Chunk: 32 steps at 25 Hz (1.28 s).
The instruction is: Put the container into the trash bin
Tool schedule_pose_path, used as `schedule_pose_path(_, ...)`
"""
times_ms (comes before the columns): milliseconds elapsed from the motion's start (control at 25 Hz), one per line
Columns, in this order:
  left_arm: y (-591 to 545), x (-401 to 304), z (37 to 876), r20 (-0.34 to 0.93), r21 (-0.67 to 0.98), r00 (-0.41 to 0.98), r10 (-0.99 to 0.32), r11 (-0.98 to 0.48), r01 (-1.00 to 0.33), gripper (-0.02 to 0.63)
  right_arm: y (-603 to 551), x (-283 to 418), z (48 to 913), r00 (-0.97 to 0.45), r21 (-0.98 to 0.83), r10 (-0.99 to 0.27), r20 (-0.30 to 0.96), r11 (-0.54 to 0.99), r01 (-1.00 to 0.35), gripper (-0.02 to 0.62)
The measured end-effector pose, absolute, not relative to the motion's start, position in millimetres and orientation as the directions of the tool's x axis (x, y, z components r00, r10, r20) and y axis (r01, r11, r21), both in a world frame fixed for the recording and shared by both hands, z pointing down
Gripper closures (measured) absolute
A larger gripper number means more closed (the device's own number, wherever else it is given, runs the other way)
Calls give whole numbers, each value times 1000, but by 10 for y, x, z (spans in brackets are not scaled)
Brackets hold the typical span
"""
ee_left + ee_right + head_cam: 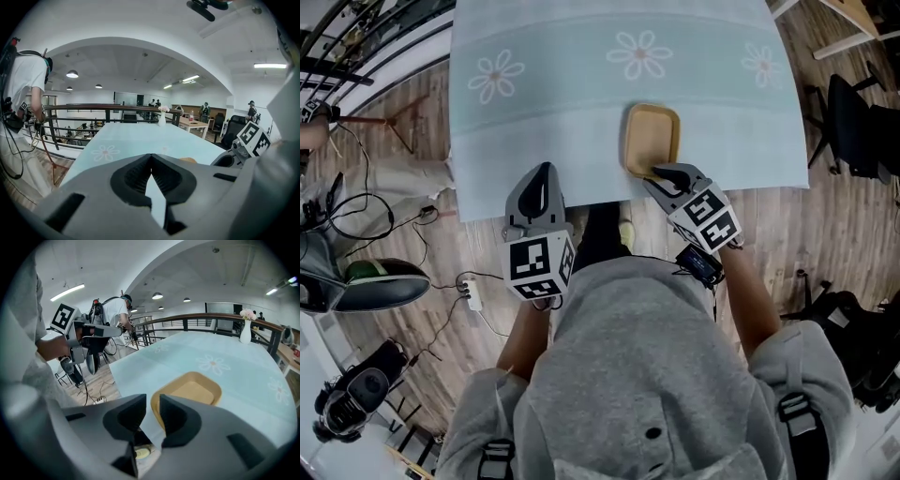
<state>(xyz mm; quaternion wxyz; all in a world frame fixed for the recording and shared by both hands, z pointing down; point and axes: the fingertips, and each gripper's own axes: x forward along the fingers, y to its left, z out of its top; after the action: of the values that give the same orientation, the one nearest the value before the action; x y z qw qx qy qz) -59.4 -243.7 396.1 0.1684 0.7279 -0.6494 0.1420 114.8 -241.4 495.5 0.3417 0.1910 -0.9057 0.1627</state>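
Hovering my right gripper (662,172) just short of the shallow tan rectangular container (652,131), jaws slightly parted, nothing pinched; it lies on the pale blue flowered tabletop (581,122) dead ahead. Left gripper (544,171) pressed together, empty. Grasping and binning remain.

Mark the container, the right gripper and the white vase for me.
container (652,131): head view, on its flat inner bottom.
right gripper (151,401): right gripper view, midway between its fingertips.
white vase (245,333): right gripper view, on its body.

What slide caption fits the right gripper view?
Right gripper, jaws slightly apart, empty, at the near rim of a tan container on a daisy-print tablecloth.
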Motion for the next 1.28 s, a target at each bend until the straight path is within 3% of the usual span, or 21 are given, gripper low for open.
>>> schedule_pose_path(680,-2527,-841,4126,466,75,106,-878,-80,-994,586,-2374,923,5360,-595,-135,-140,792,909,-393,508)
schedule_pose_path(1280,-2564,-1010,4211,492,74,86,-866,-57,-996,586,-2396,926,5627,-399,-30,-94,912,955,-294,510)
